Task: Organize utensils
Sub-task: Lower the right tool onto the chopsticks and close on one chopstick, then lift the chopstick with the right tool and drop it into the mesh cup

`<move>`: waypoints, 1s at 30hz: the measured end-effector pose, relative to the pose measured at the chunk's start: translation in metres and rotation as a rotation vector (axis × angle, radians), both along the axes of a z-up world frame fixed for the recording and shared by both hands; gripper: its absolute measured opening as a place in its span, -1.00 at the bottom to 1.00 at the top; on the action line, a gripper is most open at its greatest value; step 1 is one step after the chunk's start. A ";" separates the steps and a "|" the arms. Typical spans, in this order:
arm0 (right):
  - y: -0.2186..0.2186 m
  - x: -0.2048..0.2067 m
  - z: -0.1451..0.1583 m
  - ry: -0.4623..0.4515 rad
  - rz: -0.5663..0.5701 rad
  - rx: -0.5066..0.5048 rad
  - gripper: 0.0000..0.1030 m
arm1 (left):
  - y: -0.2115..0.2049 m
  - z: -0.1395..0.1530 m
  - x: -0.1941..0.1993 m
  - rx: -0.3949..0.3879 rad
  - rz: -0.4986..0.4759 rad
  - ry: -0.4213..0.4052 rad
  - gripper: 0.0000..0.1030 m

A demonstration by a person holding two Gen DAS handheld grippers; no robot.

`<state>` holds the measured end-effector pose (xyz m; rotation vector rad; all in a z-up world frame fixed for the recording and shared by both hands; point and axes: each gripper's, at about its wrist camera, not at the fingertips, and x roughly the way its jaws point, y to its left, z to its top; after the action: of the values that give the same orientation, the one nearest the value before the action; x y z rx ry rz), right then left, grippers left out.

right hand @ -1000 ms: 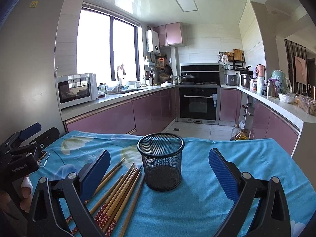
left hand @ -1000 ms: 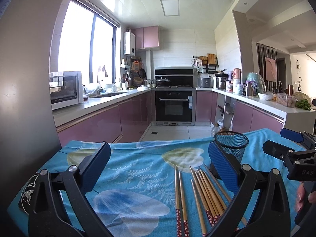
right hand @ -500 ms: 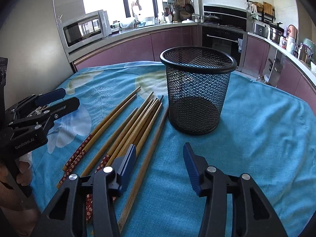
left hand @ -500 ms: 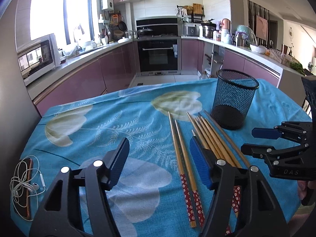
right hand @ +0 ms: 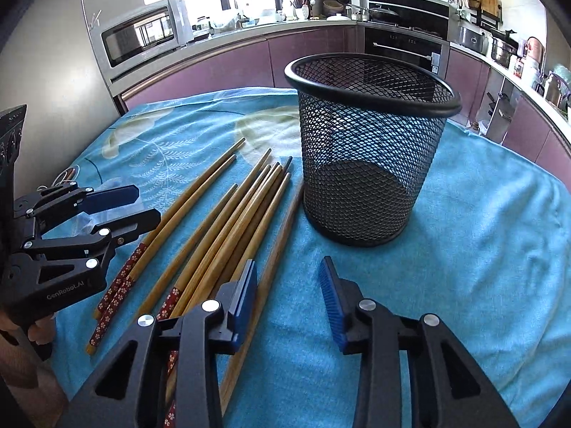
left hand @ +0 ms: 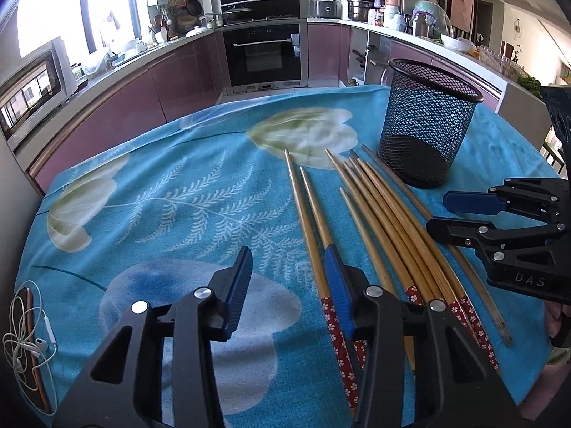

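Only the left wrist view shows the earphones [left hand: 26, 339] and a phone lying at the left edge of the tabletop [left hand: 178, 196], which is covered by a blue floral cloth. Only the right wrist view looks down into the mesh cup [right hand: 371, 149], where nothing is seen inside.

The chopsticks [left hand: 374, 214] lie flat on the cloth just left of the cup, one outer stick close to or touching its base. Their long axes run from near the person toward the far side, narrow tips pointing away toward the cup and red flowered handle ends nearest the claws.

The left claw [left hand: 291, 285] hangs over the left pair; its jaws are closing but apart, with the right pad above that pair and bare cloth showing in the gap. The right claw [right hand: 289, 296] hovers over the right edge of the bundle, jaws also closing and apart; its left pad is over the sticks, and the outermost stick passes just beside it. Neither grips anything.
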<state>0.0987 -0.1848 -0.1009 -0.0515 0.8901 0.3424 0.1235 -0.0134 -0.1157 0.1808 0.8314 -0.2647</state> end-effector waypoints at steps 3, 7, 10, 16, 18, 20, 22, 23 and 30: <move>0.002 0.005 0.000 0.004 -0.002 -0.012 -0.32 | -0.003 -0.002 0.006 -0.009 -0.019 0.033 -0.34; 0.005 0.012 -0.001 0.004 -0.011 -0.013 -0.38 | -0.007 -0.006 0.019 -0.026 -0.029 0.061 -0.44; 0.003 0.015 -0.001 0.014 -0.009 0.013 -0.59 | -0.010 -0.007 0.029 -0.048 -0.035 0.077 -0.61; -0.002 0.015 -0.001 0.031 -0.008 0.071 -0.86 | -0.014 -0.007 0.038 -0.092 0.004 0.092 -0.84; -0.004 0.013 0.000 0.029 -0.008 0.077 -0.88 | -0.013 -0.007 0.038 -0.106 0.020 0.093 -0.85; -0.008 0.011 0.002 0.025 -0.006 0.087 -0.89 | -0.011 -0.005 0.038 -0.126 0.034 0.099 -0.86; -0.012 0.008 0.006 0.019 0.002 0.104 -0.89 | -0.008 -0.002 0.035 -0.138 0.038 0.094 -0.86; -0.014 0.006 0.009 0.019 0.011 0.121 -0.89 | -0.005 0.000 0.033 -0.147 0.036 0.091 -0.86; -0.023 -0.010 0.036 -0.045 0.096 0.198 -0.89 | 0.006 0.035 0.016 -0.227 -0.005 0.038 -0.86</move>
<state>0.0891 -0.2075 -0.0653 0.0808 0.8077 0.5153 0.1397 -0.0077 -0.0809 -0.0349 0.8323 -0.3659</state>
